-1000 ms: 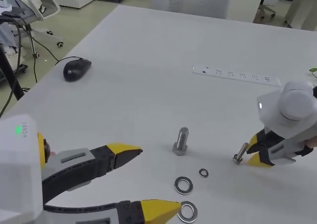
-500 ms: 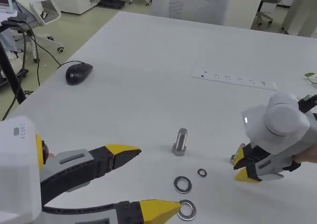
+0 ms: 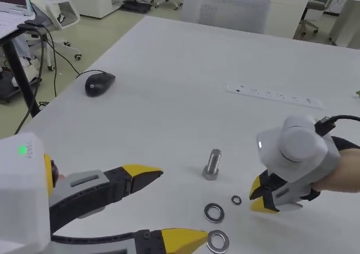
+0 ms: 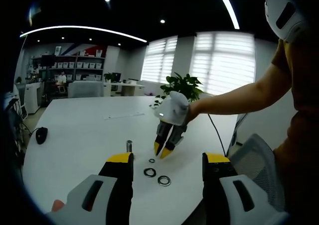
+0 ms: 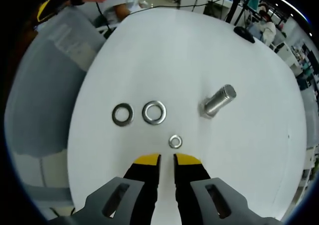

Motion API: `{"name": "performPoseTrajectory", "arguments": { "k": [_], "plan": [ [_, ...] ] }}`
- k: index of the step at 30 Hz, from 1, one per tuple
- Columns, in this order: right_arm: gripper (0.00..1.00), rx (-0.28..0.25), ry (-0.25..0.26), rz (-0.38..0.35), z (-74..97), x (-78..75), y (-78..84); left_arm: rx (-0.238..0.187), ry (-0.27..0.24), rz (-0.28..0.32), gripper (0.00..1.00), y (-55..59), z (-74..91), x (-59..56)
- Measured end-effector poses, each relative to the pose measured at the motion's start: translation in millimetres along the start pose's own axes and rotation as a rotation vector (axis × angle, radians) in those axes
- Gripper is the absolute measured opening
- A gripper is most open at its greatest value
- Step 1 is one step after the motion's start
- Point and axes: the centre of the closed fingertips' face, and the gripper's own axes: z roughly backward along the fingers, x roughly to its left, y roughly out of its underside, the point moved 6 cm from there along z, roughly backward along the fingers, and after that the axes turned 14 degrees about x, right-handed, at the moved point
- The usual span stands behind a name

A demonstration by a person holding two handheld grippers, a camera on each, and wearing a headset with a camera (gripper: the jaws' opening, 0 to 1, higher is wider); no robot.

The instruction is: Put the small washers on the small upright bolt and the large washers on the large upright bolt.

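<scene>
Nearest, the left gripper is hovering low over the front of the white table, its jaws spreading wide and gripping nothing. One large washer is lying flat just beside its lower tip, and a second large washer is lying just past the first, close to it but apart. A small washer is lying a little farther on, to the right. The right gripper is pointing down at the table right beside that small washer. In the right gripper view its jaws are standing almost together, leaving a thin slit of table showing between them, and nothing is sitting in that slit. Its tips are hanging just short of the small washer, not touching it. Behind the washers the large bolt is standing upright on its head, threads up, its shank bare. Farther back a black mouse is resting on the left, its cable running off toward the table edge, and a white power strip is lying flat on the right.
</scene>
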Motion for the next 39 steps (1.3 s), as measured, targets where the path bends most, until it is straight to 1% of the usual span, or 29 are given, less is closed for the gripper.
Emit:
{"name": "performPoseTrajectory", "arguments": {
  "k": [3,8,14,16,21,22,26,34,36,37,39],
  "plan": [
    [0.12,0.005,-0.002,0.016,-3.9,-2.2,-3.4,-0.002,-0.007,0.003,0.55,0.1,1.9,2.4],
    [0.14,0.008,-0.011,0.019,-7.1,-7.2,-5.1,0.005,-0.013,0.008,0.55,2.7,2.6,6.0],
    [0.16,0.007,-0.011,0.033,-10.4,-12.3,-11.4,0.009,-0.009,0.014,0.55,3.8,0.7,7.2],
    [0.17,0.008,-0.027,0.032,-12.2,-12.5,-13.3,0.01,-0.008,0.014,0.55,3.8,0.1,7.5],
    [0.2,0.024,-0.043,0.037,-16.8,-12.9,-12.7,0.01,-0.011,0.014,0.55,2.8,-0.1,8.7],
    [0.2,0.012,-0.039,0.035,-16.1,-13.7,-14.3,0.009,-0.011,0.015,0.55,2.7,0.0,8.9],
    [0.19,0.013,-0.052,0.038,-16.3,-13.7,-14.0,0.013,-0.01,0.016,0.55,3.0,-0.6,8.9],
    [0.19,0.021,-0.048,0.052,-16.2,-13.0,-14.7,0.01,-0.007,0.014,0.55,1.9,-1.2,7.5],
    [0.18,0.027,-0.047,0.051,-16.1,-12.7,-14.8,0.01,-0.008,0.013,0.55,2.0,-0.9,7.6],
    [0.15,0.033,-0.041,0.056,-16.2,-12.9,-14.5,0.009,-0.009,0.014,0.55,2.0,-0.6,7.7],
    [0.15,0.035,-0.039,0.056,-15.9,-13.0,-14.6,0.008,-0.012,0.014,0.55,2.1,-0.1,7.9]
  ]
}}
